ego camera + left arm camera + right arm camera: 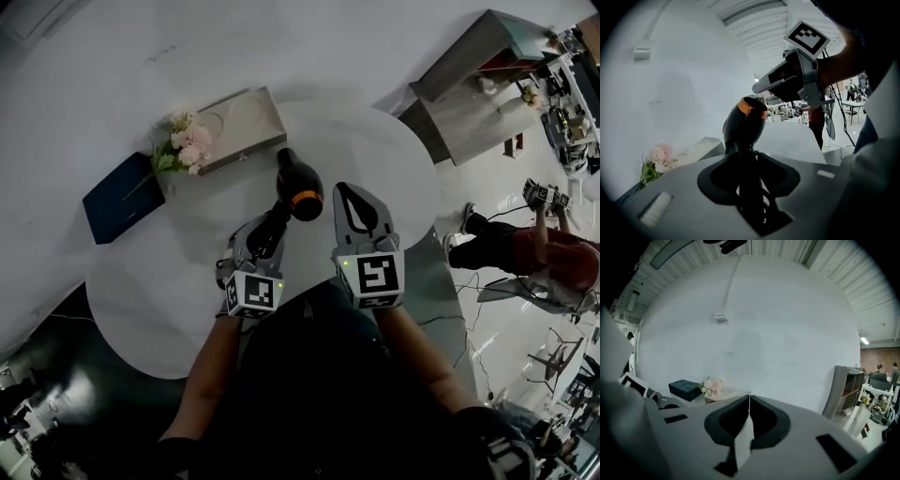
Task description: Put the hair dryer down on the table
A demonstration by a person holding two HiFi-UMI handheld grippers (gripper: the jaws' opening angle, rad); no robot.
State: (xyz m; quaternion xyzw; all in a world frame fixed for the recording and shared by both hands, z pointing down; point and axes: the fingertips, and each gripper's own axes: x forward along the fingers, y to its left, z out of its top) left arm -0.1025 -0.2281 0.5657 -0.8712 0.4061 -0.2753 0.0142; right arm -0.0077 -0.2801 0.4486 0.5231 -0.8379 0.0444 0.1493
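- Black hair dryer (300,192), orange ring at one end: its handle is caught between the jaws of the left gripper (267,230). The body stands out past the jaw tips, ringed end farthest from them.
- Left gripper, seen in its own view: the jaws are clamped on the dark handle, which runs back along the slot between them. The hold looks firm, but it sits low on the handle, so the heavy body probably wants to tip forward.
- Right gripper (345,192): jaws pressed together with nothing between them. It sits just beside the dryer's body, on the far side from the left jaws.
- White table (159,291): it lies below both pairs of jaws. Whether the dryer already touches it cannot be told.
- Flowers (187,145), blue box (122,197) and grey tray (239,127): ahead of the left jaws and off to their outer side, apart from the dryer.
- Step in hand, as judged: bringing the dryer down to rest on the bare top.
- Handling advice: lower slowly, with the jaws tilted so body and handle meet the surface together. Part the jaws only once the weight is borne. Draw straight back along the handle's line so the pads do not drag it.
- Risk, as judged: the rounded body may roll towards the tray, so lay it on its side.
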